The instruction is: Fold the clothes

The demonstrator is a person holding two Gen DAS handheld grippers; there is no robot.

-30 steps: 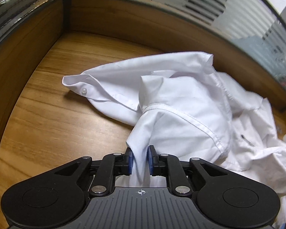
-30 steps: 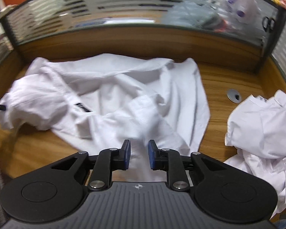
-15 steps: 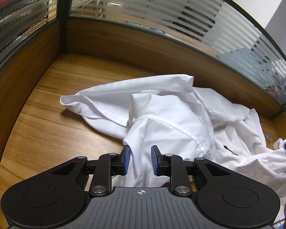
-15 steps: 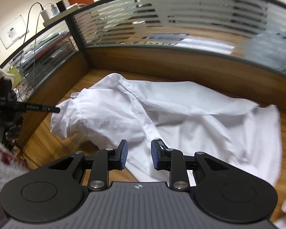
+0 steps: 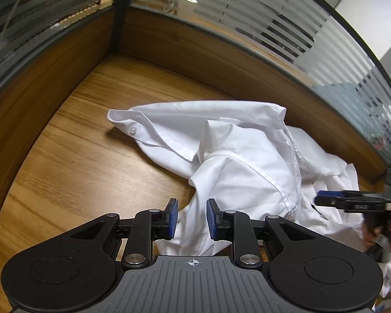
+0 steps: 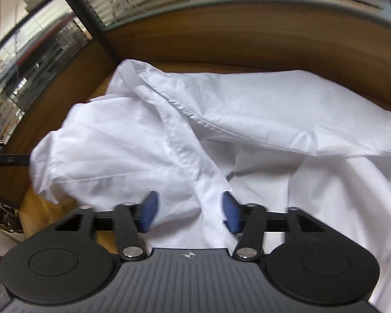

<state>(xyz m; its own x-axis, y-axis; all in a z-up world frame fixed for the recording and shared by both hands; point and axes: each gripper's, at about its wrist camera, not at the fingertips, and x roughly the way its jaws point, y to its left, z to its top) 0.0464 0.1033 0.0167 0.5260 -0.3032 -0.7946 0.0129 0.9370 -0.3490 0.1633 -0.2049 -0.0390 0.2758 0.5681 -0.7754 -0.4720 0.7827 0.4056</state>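
**Right tongs opening over the shirt placket; left tongs on a bunched fold**

Left gripper (image 5: 191, 217): jaws narrowly parted, a bunched fold of the white dress shirt (image 5: 237, 161) rising between the blue pads (image 5: 172, 218). Cloth fills most of the gap, but I cannot tell whether the pads actually press on it. The fabric drapes away from the tongs toward the far side, where the collar with its button (image 5: 132, 130) lies flat on the wooden desk (image 5: 73, 161).

Right gripper (image 6: 189, 212): jaws opening, spread wide, pads on either side of the stitched front placket (image 6: 185, 156) without pressing it. The view is motion-blurred. In the left wrist view the same tool shows at the right edge, held in the person's hand (image 5: 383, 230), low over the shirt.

Beyond both tongs: wooden desk partitions topped with striped frosted glass (image 5: 286, 34). A second heap of white cloth lies at the lower right edge of the left view.

Judgement: the shirt is crumpled and not yet spread, so folding proper has not begun; the step in hand looks like taking a second grip to spread the garment.

To do it well:
- Centre the placket ridge between the right pads before closing; take the one stitched edge, not the layers beneath.
- Keep the left hold firm, or re-seat it if loose.
- Then draw the two grips apart, low over the desk, so the body lies flat.

Risk: catching two layers would drag the sleeve along.
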